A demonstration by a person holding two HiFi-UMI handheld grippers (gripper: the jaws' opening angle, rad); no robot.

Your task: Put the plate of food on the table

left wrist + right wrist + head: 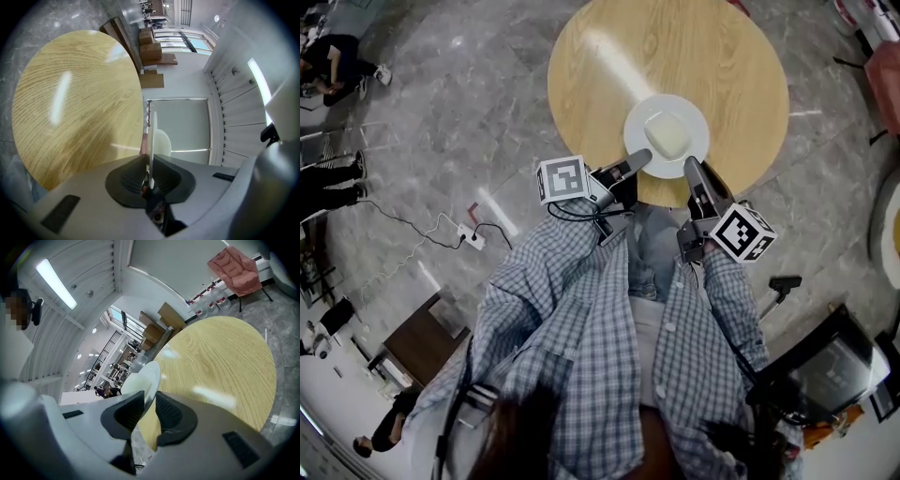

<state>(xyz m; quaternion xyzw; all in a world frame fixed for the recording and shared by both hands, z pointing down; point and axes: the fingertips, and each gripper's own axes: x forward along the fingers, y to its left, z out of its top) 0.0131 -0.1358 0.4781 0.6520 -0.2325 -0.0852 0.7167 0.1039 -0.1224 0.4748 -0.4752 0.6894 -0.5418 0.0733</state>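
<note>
Holding plate (636,131) level over table (722,56), left tool (639,161), right tool (692,171) clamping rim

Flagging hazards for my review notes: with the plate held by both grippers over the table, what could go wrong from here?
1. The left gripper and right gripper both pinch only the near rim of the plate. It could tip away from the person, and the food might slide off.
2. The plate hangs close to the near edge of the table. Set down there, it may be easy to knock off.
</note>
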